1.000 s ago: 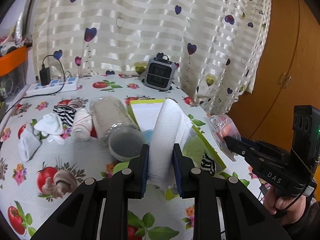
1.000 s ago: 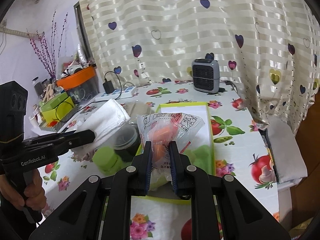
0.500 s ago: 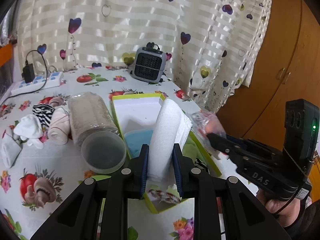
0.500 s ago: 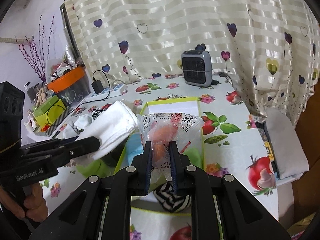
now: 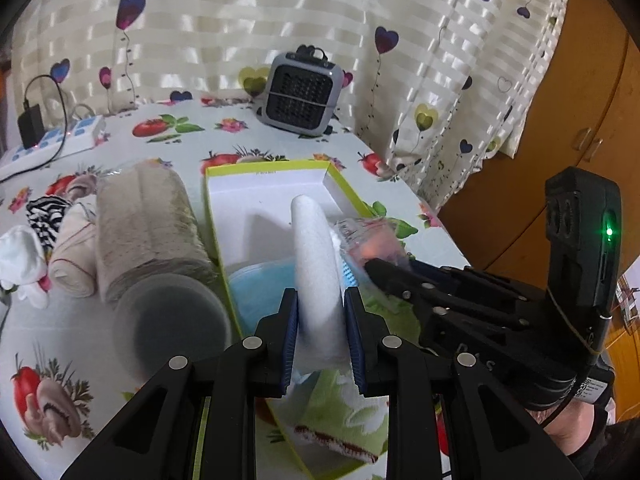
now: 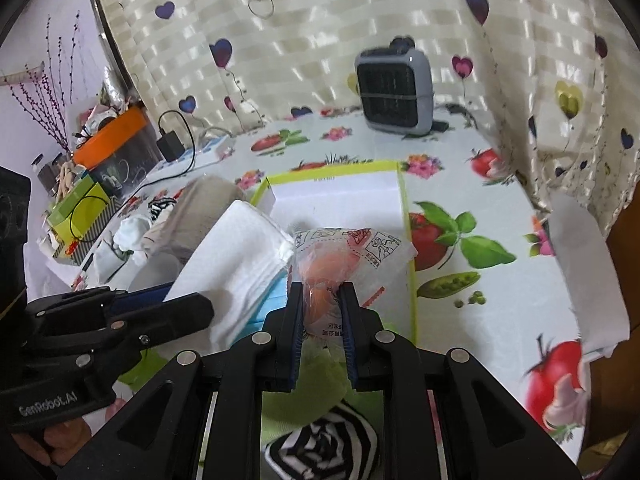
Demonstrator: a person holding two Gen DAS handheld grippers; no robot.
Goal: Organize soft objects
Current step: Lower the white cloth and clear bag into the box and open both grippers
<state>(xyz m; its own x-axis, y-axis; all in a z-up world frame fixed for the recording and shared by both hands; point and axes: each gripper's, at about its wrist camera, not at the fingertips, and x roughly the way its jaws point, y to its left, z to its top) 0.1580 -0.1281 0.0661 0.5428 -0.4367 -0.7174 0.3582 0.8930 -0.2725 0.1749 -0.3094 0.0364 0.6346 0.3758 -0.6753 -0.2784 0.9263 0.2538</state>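
Left tongs (image 5: 320,316) clamp the folded white towel (image 5: 316,264) above the green-rimmed box (image 5: 264,166). Right tongs (image 6: 320,308) pinch a crinkly plastic packet (image 6: 348,248) beside it. Both appear light, compressible; packet likely slippery, best gripped mid-body.

My right gripper (image 6: 319,312) pinches a clear packet (image 6: 347,250) with orange contents above the lime-edged box (image 6: 410,248) on a fruit-print tablecloth (image 6: 472,288). At left, my left gripper (image 6: 160,312) grips a folded white towel (image 6: 236,256), tilted over the box's near-left side and just beside the packet. A black-and-white striped roll (image 6: 320,446) lies on green fabric (image 6: 316,380) in the box's near end. A grey heater (image 6: 394,92) stands by the heart-patterned curtain (image 6: 320,40).
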